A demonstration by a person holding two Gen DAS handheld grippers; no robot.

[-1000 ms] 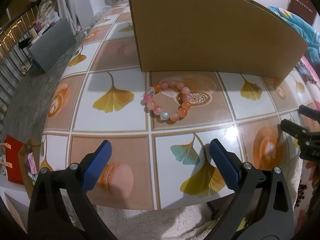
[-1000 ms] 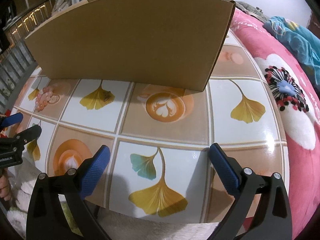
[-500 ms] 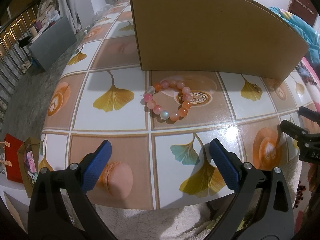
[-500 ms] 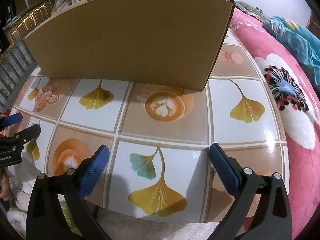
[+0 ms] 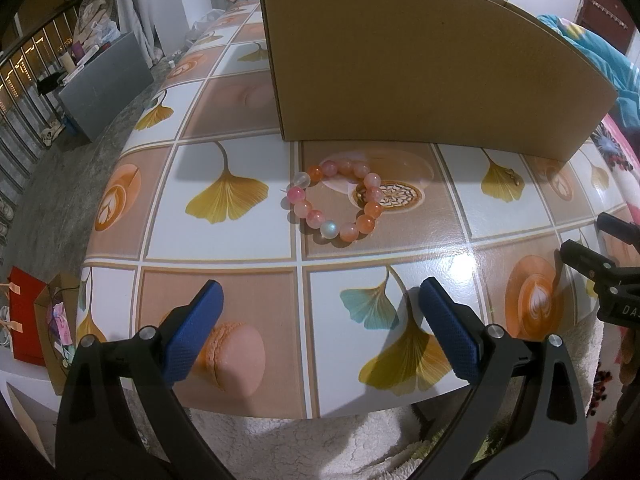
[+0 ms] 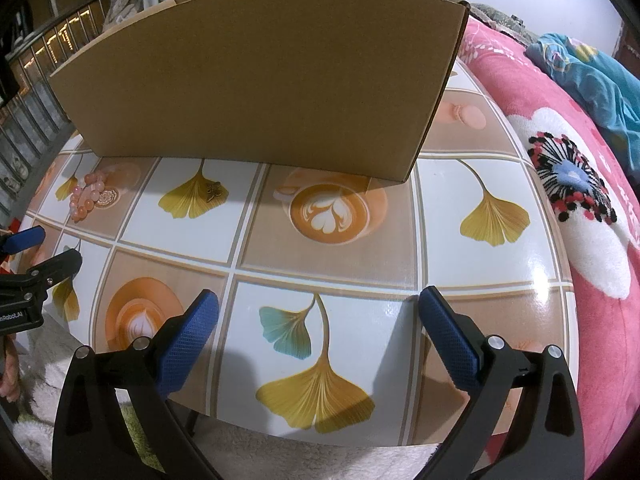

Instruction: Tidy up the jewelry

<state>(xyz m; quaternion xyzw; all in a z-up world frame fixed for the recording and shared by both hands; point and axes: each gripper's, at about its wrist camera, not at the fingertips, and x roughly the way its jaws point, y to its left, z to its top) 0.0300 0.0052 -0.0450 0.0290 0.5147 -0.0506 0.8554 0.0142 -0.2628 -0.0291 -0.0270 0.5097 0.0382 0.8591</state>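
Observation:
A pink and orange bead bracelet (image 5: 338,204) lies on the patterned table in front of a brown cardboard box (image 5: 420,68); it also shows small in the right wrist view (image 6: 86,197). A small bronze butterfly charm (image 6: 213,191) lies on a yellow leaf print, also in the left wrist view (image 5: 512,176). My left gripper (image 5: 320,332) is open and empty near the table's front edge, short of the bracelet. My right gripper (image 6: 318,340) is open and empty at the front edge, right of the charm. The cardboard box (image 6: 260,80) stands behind both.
The table (image 6: 440,240) has a glossy tile print of leaves and coffee cups. A pink floral blanket (image 6: 580,200) lies to the right. A grey box (image 5: 104,84) and a red bag (image 5: 24,316) stand on the floor at the left.
Both grippers have barely shifted. Nothing on the table has moved.

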